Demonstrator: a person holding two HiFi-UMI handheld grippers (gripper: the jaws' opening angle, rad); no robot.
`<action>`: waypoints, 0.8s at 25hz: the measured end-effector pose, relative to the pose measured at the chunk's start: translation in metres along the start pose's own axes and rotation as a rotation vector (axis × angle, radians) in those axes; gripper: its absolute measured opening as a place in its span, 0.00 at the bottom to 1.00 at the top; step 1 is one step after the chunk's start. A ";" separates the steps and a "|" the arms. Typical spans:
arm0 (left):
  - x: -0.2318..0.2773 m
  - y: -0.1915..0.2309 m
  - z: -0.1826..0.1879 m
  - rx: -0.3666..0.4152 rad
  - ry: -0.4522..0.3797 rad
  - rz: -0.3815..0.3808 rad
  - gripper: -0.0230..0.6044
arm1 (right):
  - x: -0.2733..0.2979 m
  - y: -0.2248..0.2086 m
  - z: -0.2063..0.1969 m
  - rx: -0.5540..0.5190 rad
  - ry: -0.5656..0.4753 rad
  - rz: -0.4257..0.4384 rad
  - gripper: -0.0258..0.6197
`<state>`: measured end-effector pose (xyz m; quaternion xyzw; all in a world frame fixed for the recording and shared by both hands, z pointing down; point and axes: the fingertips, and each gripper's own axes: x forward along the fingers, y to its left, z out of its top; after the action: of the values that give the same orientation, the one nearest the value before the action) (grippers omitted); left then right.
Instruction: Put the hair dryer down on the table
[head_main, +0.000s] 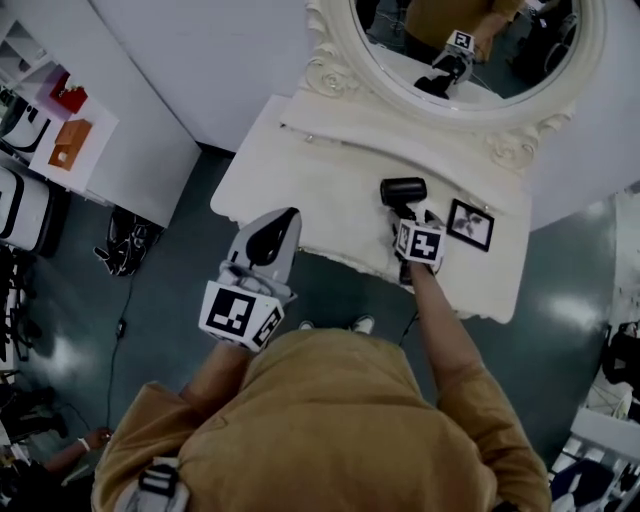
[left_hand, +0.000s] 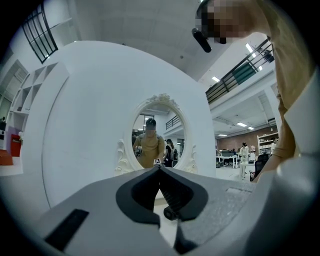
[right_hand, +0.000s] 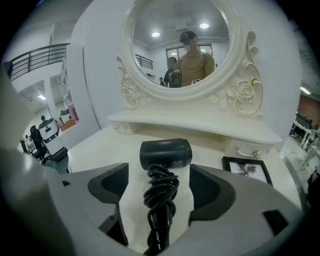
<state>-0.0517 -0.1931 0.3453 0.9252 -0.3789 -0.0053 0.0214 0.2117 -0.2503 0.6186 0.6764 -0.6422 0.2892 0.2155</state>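
A black hair dryer (right_hand: 165, 152) lies on the white vanity table (right_hand: 100, 145), its barrel pointing sideways and its cord wound round the handle (right_hand: 160, 195). In the head view the dryer (head_main: 403, 191) sits near the table's right half. My right gripper (right_hand: 159, 175) stands open, with the handle between its jaws and a gap on each side, and from above this gripper (head_main: 408, 216) is just in front of the dryer. My left gripper (head_main: 288, 218) hovers at the table's front edge, shut and empty; in its own view the left gripper (left_hand: 160, 168) has its tips touching.
A small framed picture (head_main: 470, 224) lies to the right of the dryer. An oval mirror (head_main: 470, 50) in an ornate white frame rises at the back, above a raised shelf with a small drawer (right_hand: 245, 148). Beyond the table's front edge is floor.
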 end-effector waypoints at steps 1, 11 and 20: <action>0.000 -0.002 0.001 0.000 -0.003 -0.011 0.04 | -0.005 0.001 -0.001 0.012 -0.005 0.004 0.63; -0.014 -0.021 -0.017 -0.033 0.030 -0.100 0.04 | -0.057 0.003 -0.035 0.084 -0.028 -0.014 0.33; -0.027 -0.032 -0.026 -0.032 0.048 -0.160 0.04 | -0.102 -0.005 -0.070 0.193 -0.069 -0.049 0.04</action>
<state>-0.0483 -0.1505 0.3692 0.9519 -0.3031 0.0091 0.0447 0.2083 -0.1280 0.6029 0.7192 -0.6015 0.3208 0.1342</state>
